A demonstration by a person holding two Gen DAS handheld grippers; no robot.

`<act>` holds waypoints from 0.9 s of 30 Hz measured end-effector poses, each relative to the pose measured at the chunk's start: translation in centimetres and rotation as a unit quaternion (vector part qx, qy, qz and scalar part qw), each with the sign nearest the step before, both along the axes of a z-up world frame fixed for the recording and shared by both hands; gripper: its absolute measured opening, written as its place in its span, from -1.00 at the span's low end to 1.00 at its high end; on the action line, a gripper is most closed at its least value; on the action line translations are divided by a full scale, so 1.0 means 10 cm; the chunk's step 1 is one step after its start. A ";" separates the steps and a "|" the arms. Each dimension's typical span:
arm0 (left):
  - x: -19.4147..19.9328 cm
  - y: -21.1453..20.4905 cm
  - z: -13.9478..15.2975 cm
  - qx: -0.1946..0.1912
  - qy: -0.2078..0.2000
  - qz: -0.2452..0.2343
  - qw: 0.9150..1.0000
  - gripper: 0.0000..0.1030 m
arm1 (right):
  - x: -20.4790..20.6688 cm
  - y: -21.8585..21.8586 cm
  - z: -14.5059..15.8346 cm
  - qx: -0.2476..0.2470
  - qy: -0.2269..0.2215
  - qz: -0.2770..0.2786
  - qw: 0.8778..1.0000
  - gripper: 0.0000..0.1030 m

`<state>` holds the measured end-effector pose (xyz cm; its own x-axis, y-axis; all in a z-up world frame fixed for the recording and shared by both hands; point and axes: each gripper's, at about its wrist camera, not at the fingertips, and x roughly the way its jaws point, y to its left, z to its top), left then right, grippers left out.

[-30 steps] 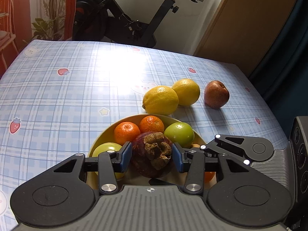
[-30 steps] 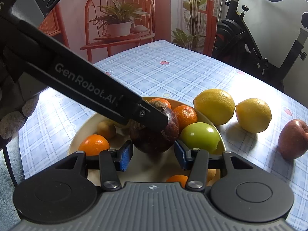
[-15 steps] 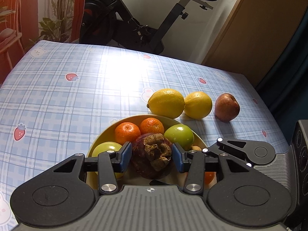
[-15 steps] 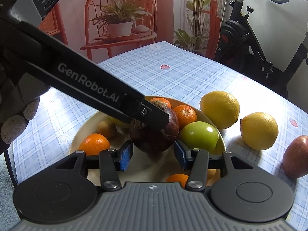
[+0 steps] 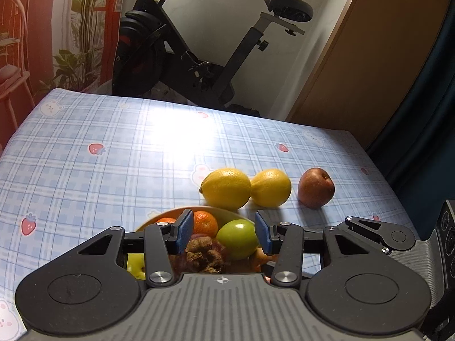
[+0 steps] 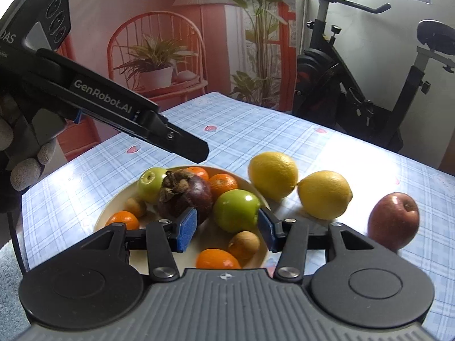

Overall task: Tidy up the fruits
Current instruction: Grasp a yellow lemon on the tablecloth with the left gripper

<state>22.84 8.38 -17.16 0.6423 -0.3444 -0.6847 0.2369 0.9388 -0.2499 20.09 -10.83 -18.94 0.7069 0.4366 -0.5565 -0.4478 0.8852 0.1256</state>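
Note:
A dark purple mangosteen (image 6: 184,196) lies in the yellow bowl (image 6: 112,209) among green apples (image 6: 237,210), oranges (image 6: 223,183) and small brown fruits. In the left wrist view the mangosteen (image 5: 206,255) sits below my open, empty left gripper (image 5: 224,234), which is raised above the bowl (image 5: 227,213). That gripper also shows in the right wrist view (image 6: 182,143). My right gripper (image 6: 227,228) is open and empty over the bowl's near side. Two lemons (image 6: 273,179) (image 6: 324,194) and a red apple (image 6: 394,221) lie on the tablecloth right of the bowl.
The table has a blue checked cloth (image 5: 99,156). An exercise bike (image 5: 199,56) stands behind the far edge. A red chair with a potted plant (image 6: 156,65) stands beyond the left side. A wooden door (image 5: 369,56) is at the back right.
My left gripper has opened, let go of the mangosteen into the bowl and lifted up and back. The right gripper has drawn back a little.

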 end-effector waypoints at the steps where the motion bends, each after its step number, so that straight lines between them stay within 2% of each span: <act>1: 0.02 -0.05 0.01 0.001 -0.002 -0.002 1.000 -0.04 | 0.00 -0.05 0.00 -0.005 -0.006 -0.009 1.000 -0.02; 11: 0.43 -0.59 -0.01 0.010 0.004 -0.030 1.000 -0.04 | 0.16 -0.55 -0.14 -0.004 -0.004 -0.080 0.997 -0.01; 15: 0.66 -0.79 -0.08 0.012 0.016 -0.041 0.999 -0.04 | 0.23 -0.55 -0.22 -0.011 -0.005 -0.083 0.996 -0.01; 17: 0.79 -0.84 -0.14 0.001 0.031 -0.045 0.999 -0.04 | 0.27 -0.53 -0.26 -0.012 -0.005 -0.081 0.997 -0.01; 27: 1.14 -0.91 -0.38 -0.006 0.060 -0.049 0.997 -0.04 | 0.46 -0.47 -0.39 -0.014 0.000 -0.084 0.996 -0.01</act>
